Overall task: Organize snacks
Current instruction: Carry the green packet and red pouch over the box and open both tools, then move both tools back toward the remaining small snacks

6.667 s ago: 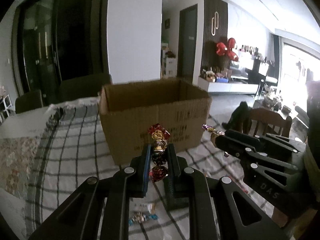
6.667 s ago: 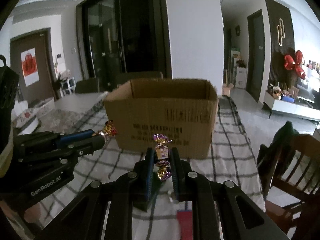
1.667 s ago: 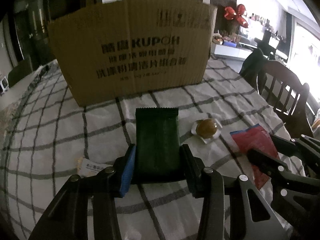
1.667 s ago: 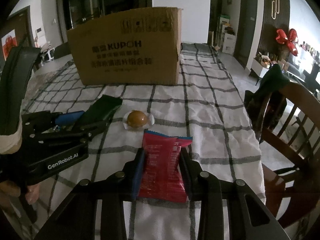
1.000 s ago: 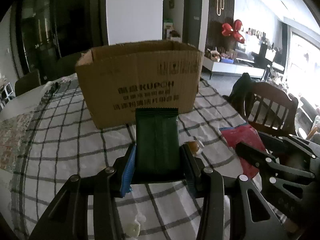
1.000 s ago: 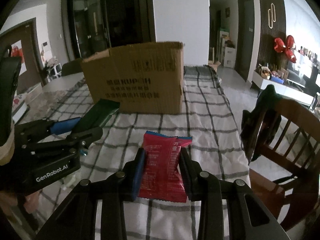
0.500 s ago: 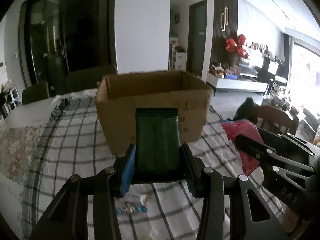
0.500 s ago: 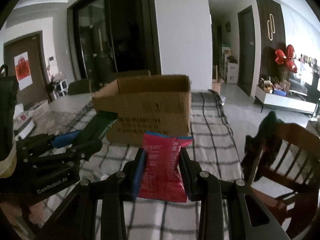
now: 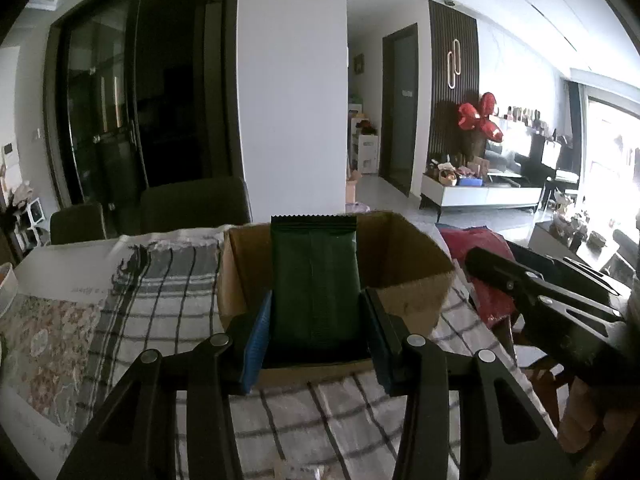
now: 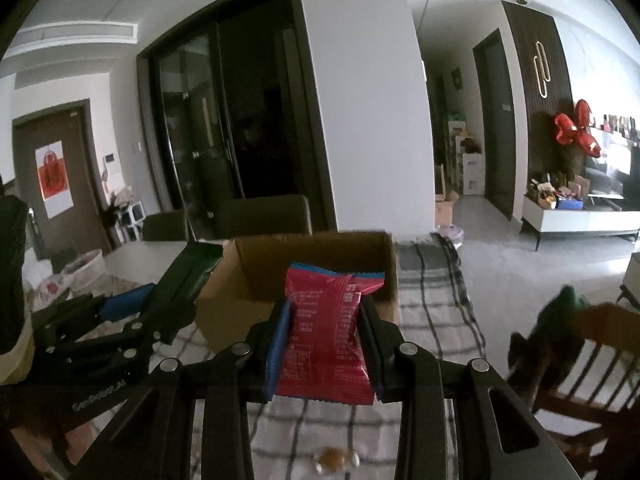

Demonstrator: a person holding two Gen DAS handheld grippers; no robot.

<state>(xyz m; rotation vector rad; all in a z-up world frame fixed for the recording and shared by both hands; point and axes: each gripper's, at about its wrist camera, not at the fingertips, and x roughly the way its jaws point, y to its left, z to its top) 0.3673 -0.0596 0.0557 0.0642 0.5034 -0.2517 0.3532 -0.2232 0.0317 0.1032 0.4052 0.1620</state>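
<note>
An open cardboard box [image 9: 408, 280] stands on the checked tablecloth [image 9: 160, 300]. My left gripper [image 9: 314, 320] is shut on a dark green snack packet [image 9: 314, 280], held upright in front of the box's opening. My right gripper [image 10: 324, 328] is shut on a red snack packet [image 10: 326, 328], raised before the same cardboard box [image 10: 312, 260]. In the left wrist view the right gripper [image 9: 492, 280] and its red packet [image 9: 476, 244] show beside the box's right wall. In the right wrist view the left gripper [image 10: 160, 308] with the green packet [image 10: 188, 272] shows at the box's left.
A small round wrapped snack [image 10: 334, 458] lies on the cloth below the right gripper. A wooden chair [image 10: 592, 356] with dark clothing stands at the table's right. Dark chairs [image 9: 196, 204] stand behind the table, and a patterned mat [image 9: 48, 340] covers its left end.
Both grippers have risen with their packets and tilted up, so the box's open top now shows behind the packets. The snacks on the cloth have dropped low or out of view.
</note>
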